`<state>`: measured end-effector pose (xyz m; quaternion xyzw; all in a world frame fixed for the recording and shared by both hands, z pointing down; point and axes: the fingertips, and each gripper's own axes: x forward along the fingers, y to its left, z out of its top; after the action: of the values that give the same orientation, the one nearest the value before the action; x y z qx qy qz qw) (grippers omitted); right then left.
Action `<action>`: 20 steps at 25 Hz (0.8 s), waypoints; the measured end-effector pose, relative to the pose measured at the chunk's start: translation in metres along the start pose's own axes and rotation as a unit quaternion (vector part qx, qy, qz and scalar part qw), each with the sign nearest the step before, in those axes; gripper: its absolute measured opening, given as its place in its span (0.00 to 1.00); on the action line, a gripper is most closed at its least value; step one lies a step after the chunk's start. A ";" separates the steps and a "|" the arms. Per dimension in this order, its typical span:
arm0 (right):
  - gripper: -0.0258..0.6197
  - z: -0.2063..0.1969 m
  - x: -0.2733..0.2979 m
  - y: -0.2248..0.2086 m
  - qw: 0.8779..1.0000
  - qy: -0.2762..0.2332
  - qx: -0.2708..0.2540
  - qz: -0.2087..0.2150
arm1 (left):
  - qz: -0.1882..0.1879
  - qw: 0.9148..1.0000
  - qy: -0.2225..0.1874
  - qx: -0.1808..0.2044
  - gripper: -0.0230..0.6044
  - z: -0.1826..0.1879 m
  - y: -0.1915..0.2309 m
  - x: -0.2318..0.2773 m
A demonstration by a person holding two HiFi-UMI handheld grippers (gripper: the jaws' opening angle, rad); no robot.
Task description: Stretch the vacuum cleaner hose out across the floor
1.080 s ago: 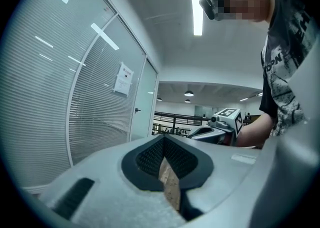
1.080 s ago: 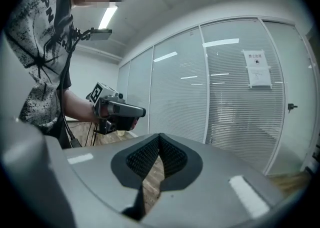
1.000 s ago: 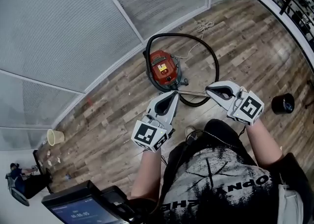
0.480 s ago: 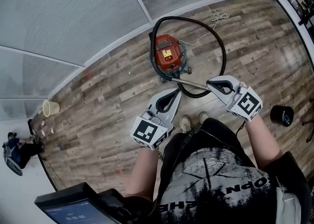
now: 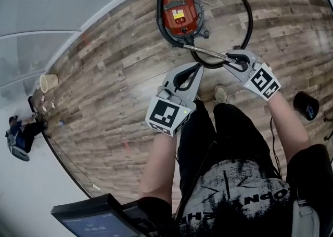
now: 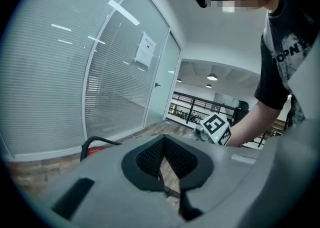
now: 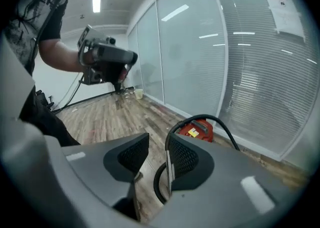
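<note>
The hose [image 5: 252, 23] is not stretched out yet. We see it curled in one wide loop on the floor, a smooth black tube that sweeps round the far side of the squat red canister [image 5: 179, 13] and swings out to the right before bending back toward us. Its straight part is the wand [image 5: 205, 50], a thin, shiny metal pipe whose long axis slants from just beside the canister down and right, pointing at our right gripper [image 5: 231, 59].

That gripper's jaws have just been opening and now stand apart. In the right gripper view the wand lies in the gap, close along one ribbed pad — we cannot tell whether it touches. Our left gripper [image 5: 195, 69] hovers just to its left, jaws closed together on nothing.

Everything sits on a floor [image 5: 114, 85] of mottled wood-look planks, bordered by a glass partition [image 5: 52, 2] with fine horizontal blinds. A pale cup [image 5: 48, 81] stands well away at the left — a round black object [image 5: 304, 105] at the right.
</note>
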<state>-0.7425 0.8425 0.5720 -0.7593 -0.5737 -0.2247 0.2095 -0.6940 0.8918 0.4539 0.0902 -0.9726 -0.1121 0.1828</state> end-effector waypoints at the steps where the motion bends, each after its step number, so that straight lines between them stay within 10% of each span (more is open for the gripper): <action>1: 0.26 -0.018 0.015 -0.003 1.000 0.017 0.006 -0.001 | -0.003 1.000 0.005 -0.004 0.03 -0.010 0.004 0.007; 20: 0.44 -0.300 0.285 -0.052 0.972 0.230 0.026 0.025 | 0.018 0.998 -0.025 0.063 0.03 -0.160 0.155 0.066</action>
<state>-0.7543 0.9047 0.9843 -0.6958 -0.4963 -0.3728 0.3614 -0.7155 0.9963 0.6599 0.0812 -0.9834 -0.0492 0.1543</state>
